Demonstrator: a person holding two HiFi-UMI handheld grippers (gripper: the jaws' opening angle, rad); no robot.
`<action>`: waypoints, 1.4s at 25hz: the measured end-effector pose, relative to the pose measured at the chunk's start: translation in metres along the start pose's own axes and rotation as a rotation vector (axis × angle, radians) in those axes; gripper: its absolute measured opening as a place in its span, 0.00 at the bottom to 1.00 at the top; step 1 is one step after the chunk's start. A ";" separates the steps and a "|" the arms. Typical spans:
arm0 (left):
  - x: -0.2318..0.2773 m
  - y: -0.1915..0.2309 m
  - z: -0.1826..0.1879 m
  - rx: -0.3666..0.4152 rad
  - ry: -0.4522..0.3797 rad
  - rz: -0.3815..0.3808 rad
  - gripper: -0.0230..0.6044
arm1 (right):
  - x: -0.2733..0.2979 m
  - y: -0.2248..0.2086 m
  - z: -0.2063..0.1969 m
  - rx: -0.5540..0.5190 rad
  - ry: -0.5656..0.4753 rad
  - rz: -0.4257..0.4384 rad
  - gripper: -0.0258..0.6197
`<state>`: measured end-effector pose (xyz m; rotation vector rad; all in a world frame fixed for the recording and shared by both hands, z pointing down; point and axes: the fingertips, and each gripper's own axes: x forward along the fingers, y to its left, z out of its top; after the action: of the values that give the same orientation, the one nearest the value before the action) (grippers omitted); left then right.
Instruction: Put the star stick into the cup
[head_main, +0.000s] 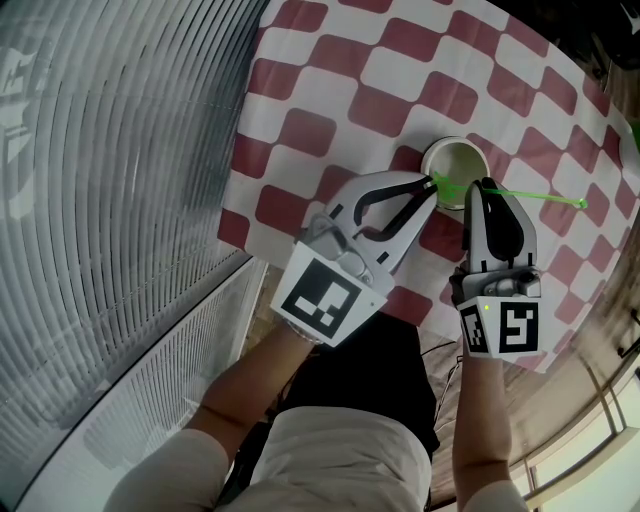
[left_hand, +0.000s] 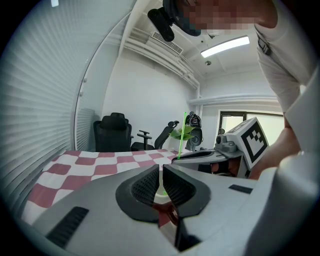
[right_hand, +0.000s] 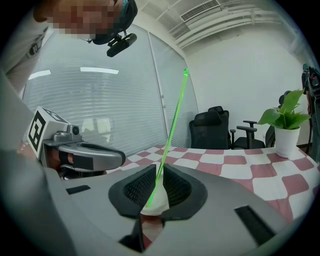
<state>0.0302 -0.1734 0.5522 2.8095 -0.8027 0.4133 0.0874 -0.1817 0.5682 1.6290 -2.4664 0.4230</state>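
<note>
Nearest, in the right gripper (head_main: 484, 186), clamps jaws shut on the star stick (head_main: 540, 197), slanted, long axis across the tabletop (head_main: 330, 75): lower tip at the mouth of the cup (head_main: 452, 141), star end higher, off to the right. Pinches the cup rim in the closed jaws of the left gripper (head_main: 432, 187).

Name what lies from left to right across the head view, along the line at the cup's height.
window blinds → left gripper → cup → right gripper → star stick, its free length reaching out to the right over the checkered tablecloth
</note>
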 end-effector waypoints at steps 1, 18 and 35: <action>0.000 0.000 0.000 0.001 -0.001 0.000 0.11 | 0.000 -0.001 -0.001 -0.002 0.001 -0.004 0.10; -0.003 0.002 -0.002 0.006 -0.002 -0.001 0.11 | 0.006 -0.010 -0.013 0.002 0.048 -0.035 0.27; -0.002 0.005 -0.008 0.000 0.002 0.001 0.11 | 0.014 -0.015 -0.031 0.061 0.114 -0.029 0.38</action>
<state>0.0240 -0.1739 0.5595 2.8081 -0.8036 0.4154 0.0948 -0.1902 0.6035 1.6140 -2.3659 0.5755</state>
